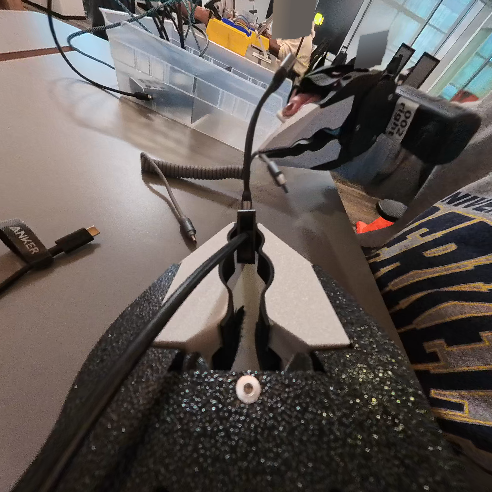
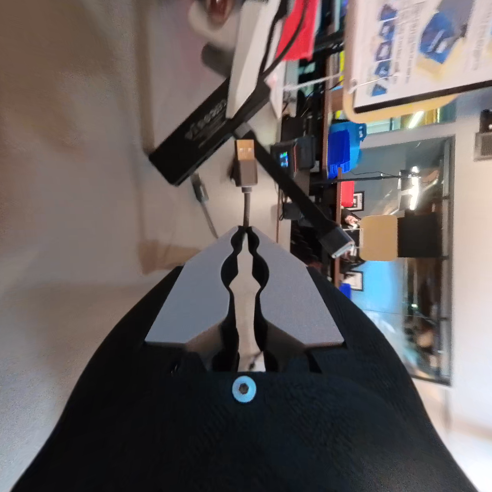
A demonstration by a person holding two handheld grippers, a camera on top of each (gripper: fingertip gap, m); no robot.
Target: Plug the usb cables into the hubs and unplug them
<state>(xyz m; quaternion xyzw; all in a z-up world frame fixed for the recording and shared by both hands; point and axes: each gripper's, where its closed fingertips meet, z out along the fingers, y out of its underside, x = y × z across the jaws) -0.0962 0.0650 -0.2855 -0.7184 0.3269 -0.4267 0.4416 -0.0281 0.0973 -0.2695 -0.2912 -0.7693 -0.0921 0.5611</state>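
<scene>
Between right tool (image 2: 245,228) tips, USB cable (image 2: 246,170).

Right gripper (image 2: 243,229): my own, fingers pinched on a thin grey cable (image 2: 246,210) at their tips.
Plug (image 2: 246,162): USB-A, gold shell facing the camera, on the end of that cable, just short of the hub.
Hub (image 2: 205,133): black slim bar, tilted, held by the left gripper (image 2: 246,72), whose pale finger lies across it.
Hub lead (image 2: 298,197): flat black, running down-right to a metal plug (image 2: 338,243).
Second plug (image 2: 198,187): grey, below the hub; blurred.
Background: I see a poster (image 2: 415,53) and a blue bin (image 2: 343,149), the view rolled sideways.
</scene>
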